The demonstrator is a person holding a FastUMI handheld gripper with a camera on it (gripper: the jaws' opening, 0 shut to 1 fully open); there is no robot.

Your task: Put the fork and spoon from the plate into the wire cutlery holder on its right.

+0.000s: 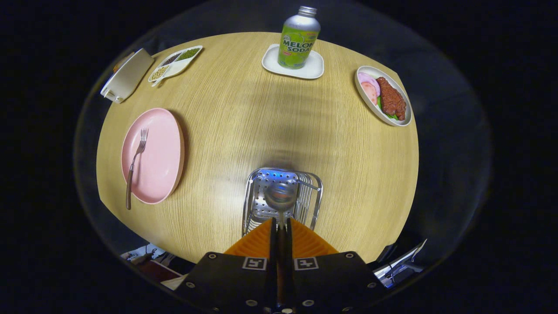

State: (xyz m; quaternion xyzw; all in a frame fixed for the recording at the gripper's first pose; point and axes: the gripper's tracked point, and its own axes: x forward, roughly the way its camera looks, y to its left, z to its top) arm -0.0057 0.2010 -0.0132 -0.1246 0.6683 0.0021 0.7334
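Two orange ribbed fingers (261, 242) of the gripper (280, 226) press close together on the slim handle of the spoon (280, 196), whose rounded, blurred steel bowl hangs just ahead of them, directly above the wire cutlery holder (283, 198). That holder is a shiny metal basket with a perforated floor and thin wire sides, standing on the pale wood-grain table (261, 117). Left of the holder, well apart from it, lies the smooth pink oval plate (157, 161); the fork (134, 163) rests on it, steel tines pointing away, its brown handle reaching past the plate's near rim. Beyond the holder, across the table, a silver-capped green bottle (298, 39) stands upright on a white rounded-square coaster (314, 67). Right of the bottle sits a white oval dish of meat and sliced food (383, 96). Far beyond the plate lie a divided white tray of beans (174, 65) and a cream boxy container (126, 76).
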